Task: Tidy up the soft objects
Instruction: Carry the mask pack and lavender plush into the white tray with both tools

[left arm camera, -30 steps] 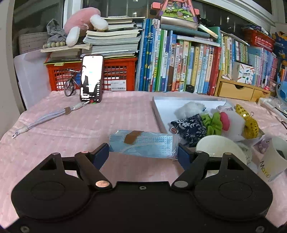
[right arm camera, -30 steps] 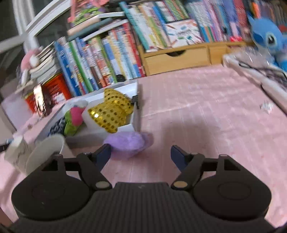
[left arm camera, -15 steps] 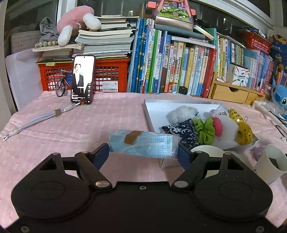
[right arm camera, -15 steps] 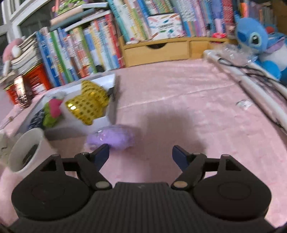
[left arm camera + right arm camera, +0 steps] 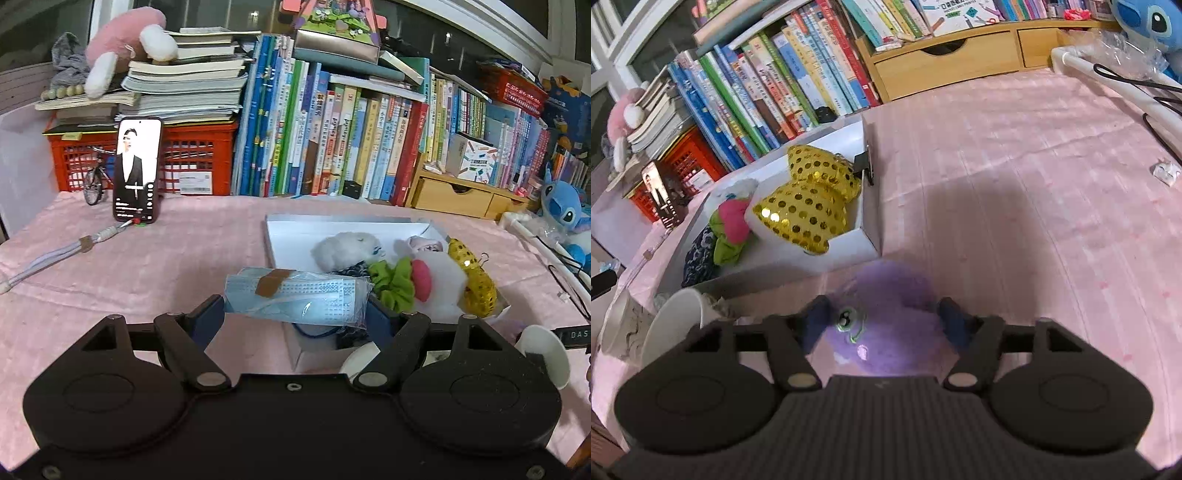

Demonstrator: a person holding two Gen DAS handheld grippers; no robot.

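Note:
My left gripper [image 5: 295, 314] is shut on a pack of blue face masks [image 5: 295, 295] and holds it over the near left corner of the white box [image 5: 295, 230]. The box holds a white plush [image 5: 345, 249], a green and pink scrunchie [image 5: 397, 282], a dark patterned cloth and a gold sequin bow [image 5: 474, 278]. In the right wrist view my right gripper [image 5: 882, 319] is open, its fingers on either side of a purple fluffy toy [image 5: 890, 310] on the pink tablecloth beside the box [image 5: 871, 225]. The bow [image 5: 809, 206] shows there too.
Two white cups [image 5: 676, 325] stand in front of the box. A phone [image 5: 136, 170], a red crate [image 5: 199, 158], rows of books [image 5: 332, 136] and wooden drawers [image 5: 454, 197] line the back. A blue plush [image 5: 565, 206] and cables [image 5: 1126, 85] lie at the right.
My left gripper carried the mask pack right and over the box corner. My right gripper moved forward and down until the purple toy sits between its fingers.

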